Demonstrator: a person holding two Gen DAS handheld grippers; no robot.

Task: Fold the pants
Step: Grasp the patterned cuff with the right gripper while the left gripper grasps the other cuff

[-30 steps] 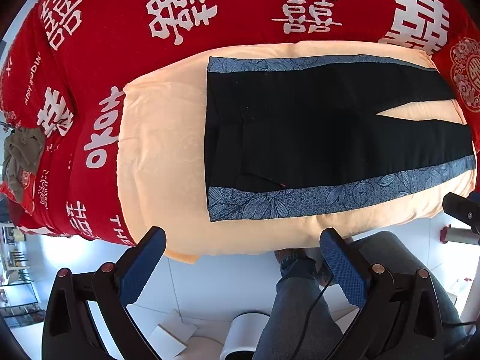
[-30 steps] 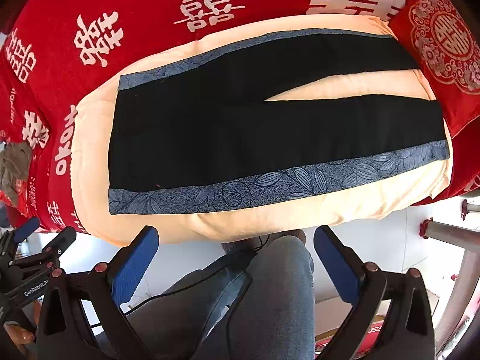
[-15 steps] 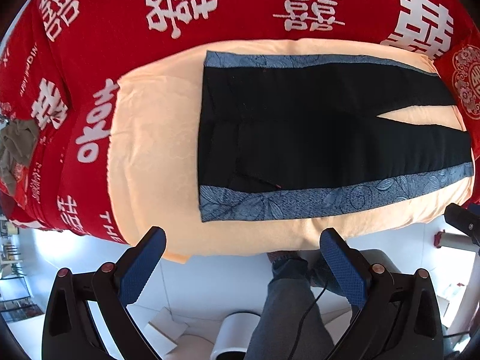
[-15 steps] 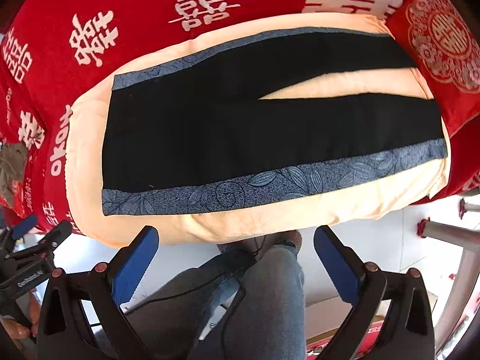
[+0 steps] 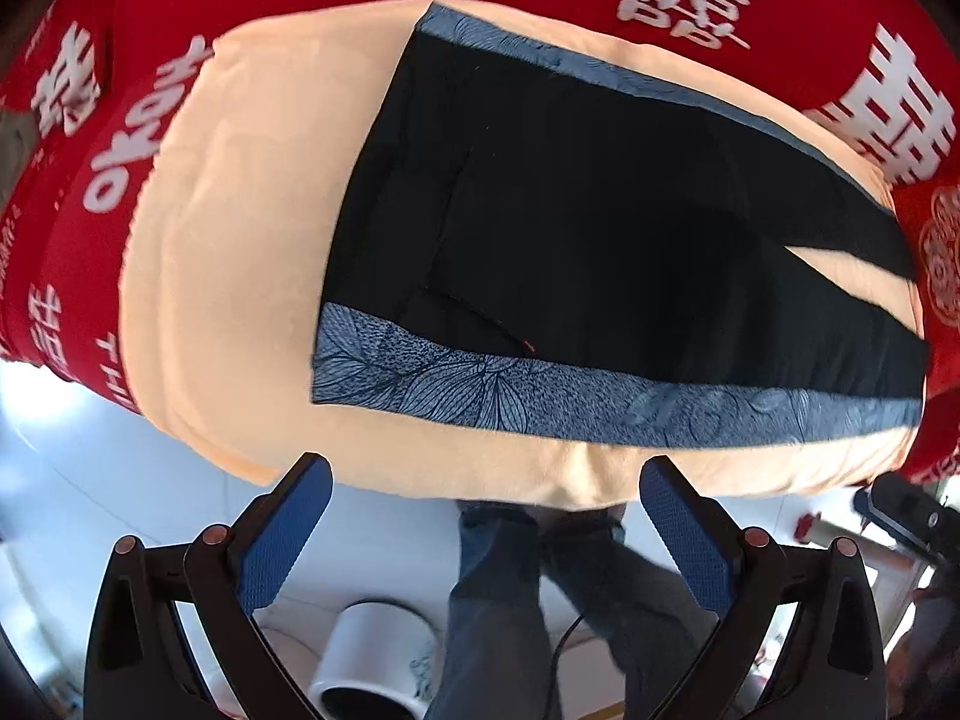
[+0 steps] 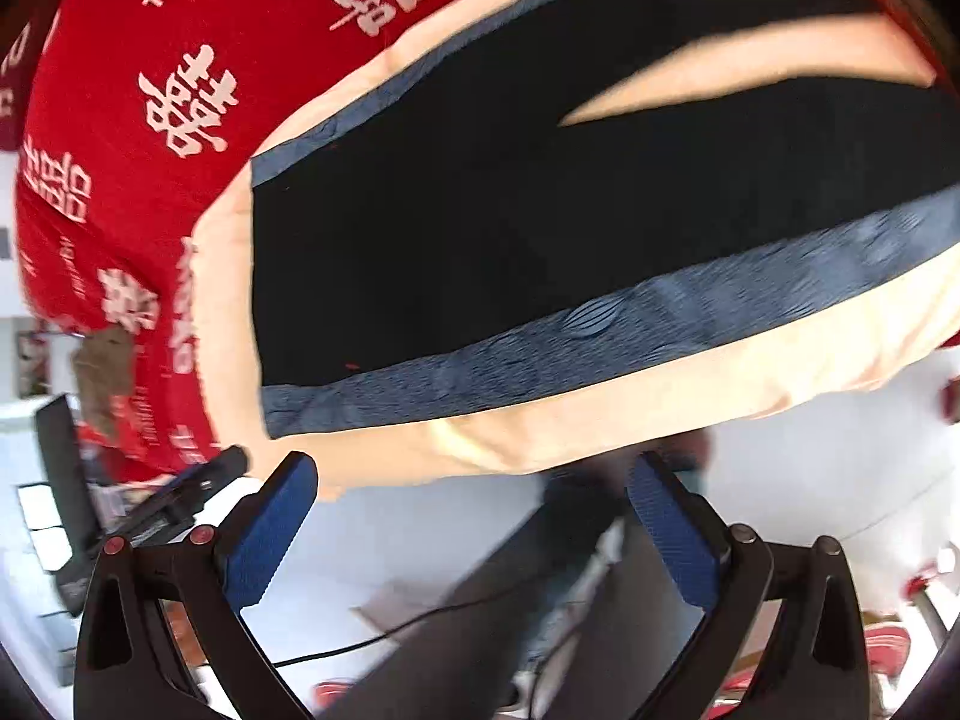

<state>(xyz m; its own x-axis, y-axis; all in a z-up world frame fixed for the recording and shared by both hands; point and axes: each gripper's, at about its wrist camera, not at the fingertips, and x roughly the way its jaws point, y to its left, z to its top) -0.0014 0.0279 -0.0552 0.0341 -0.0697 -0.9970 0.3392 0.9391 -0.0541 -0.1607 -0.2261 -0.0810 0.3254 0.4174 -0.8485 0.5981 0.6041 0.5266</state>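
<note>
As grippers (image 5: 483,525) near, pants (image 5: 600,228) loom larger

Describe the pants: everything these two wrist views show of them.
The pants are black with a blue leaf-patterned stripe down each outer side. They lie spread flat and unfolded on a peach cushion, waist toward its left end, legs slightly apart with a wedge of cushion showing between them. A small red mark sits near the waist. Neither open gripper touches them.

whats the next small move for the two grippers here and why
Probably bring both down to the near patterned edge of the pants. The pants lie flat and unfolded on the peach cushion, and the left gripper and right gripper are open, hovering short of the fabric.
</note>
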